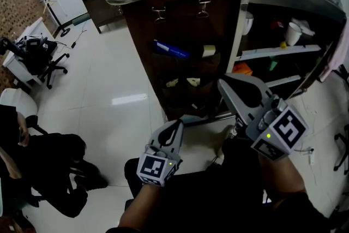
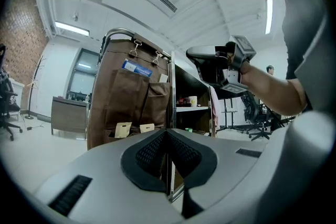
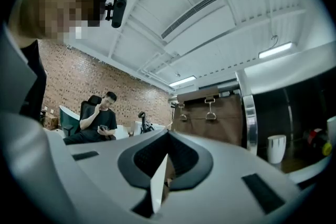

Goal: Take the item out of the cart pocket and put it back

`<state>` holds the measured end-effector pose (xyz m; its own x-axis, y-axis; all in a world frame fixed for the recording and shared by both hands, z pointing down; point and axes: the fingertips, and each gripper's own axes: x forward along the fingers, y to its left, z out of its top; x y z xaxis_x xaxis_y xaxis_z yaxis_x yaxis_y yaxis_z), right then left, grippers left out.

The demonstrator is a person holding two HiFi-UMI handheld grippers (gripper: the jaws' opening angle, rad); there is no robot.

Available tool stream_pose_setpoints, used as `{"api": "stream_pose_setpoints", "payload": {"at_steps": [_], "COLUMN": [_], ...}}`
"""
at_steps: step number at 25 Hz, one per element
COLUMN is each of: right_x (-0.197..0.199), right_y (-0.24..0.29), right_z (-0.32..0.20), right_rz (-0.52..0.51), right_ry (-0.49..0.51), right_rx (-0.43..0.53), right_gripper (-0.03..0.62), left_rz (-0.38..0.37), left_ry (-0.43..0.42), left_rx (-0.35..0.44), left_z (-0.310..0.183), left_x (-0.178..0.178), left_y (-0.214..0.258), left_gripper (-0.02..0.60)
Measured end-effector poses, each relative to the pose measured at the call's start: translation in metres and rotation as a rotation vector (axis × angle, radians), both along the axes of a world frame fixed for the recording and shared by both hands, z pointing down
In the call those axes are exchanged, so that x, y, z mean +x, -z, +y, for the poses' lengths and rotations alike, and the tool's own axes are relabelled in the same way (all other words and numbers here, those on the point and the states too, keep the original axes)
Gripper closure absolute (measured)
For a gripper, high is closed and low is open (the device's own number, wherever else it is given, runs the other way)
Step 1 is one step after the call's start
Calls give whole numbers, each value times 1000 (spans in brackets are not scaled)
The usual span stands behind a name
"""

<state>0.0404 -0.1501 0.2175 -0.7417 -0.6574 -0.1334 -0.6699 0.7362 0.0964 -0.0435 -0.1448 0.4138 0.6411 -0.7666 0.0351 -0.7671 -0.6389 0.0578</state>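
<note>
Office floor (image 1: 109,79) is gleaming around the cart (image 1: 174,19). Right tongs (image 3: 167,136) are pinching a light, bendy-looking card (image 3: 157,186) by its edge; left tongs (image 2: 167,134) are sitting closed, empty.

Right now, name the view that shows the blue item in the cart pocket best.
Head view: the blue item sits slanted, unobstructed, in an upper pocket. The left gripper view shows it smaller. The right gripper view doesn't show it.

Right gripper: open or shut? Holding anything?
Shut on a thin pale card. Its own view shows the right gripper with jaws closed together, the card pinched edge-on between them.
</note>
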Motion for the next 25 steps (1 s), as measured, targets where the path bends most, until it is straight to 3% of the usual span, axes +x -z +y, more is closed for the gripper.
{"api": "stream_pose_setpoints", "payload": {"at_steps": [3, 7, 10, 18, 25], "right_x": [3, 3, 3, 0, -5], "right_y": [-40, -105, -143, -200, -212], "right_z": [5, 12, 18, 18, 13], "right_rz": [-1, -25, 7, 97, 114], "right_ry": [-6, 7, 9, -19, -21], "right_rx": [-57, -219, -288, -356, -371], "right_gripper": [591, 591, 591, 590, 589], "left_rz": [3, 5, -1, -9, -10], "left_ry": [1, -1, -5, -15, -19], "left_rx": [-10, -7, -1, 2, -4], "left_z": [0, 0, 0, 2, 4], "left_x": [1, 1, 3, 6, 9], "left_y": [2, -1, -1, -2, 0], "left_gripper": [581, 581, 581, 581, 581]}}
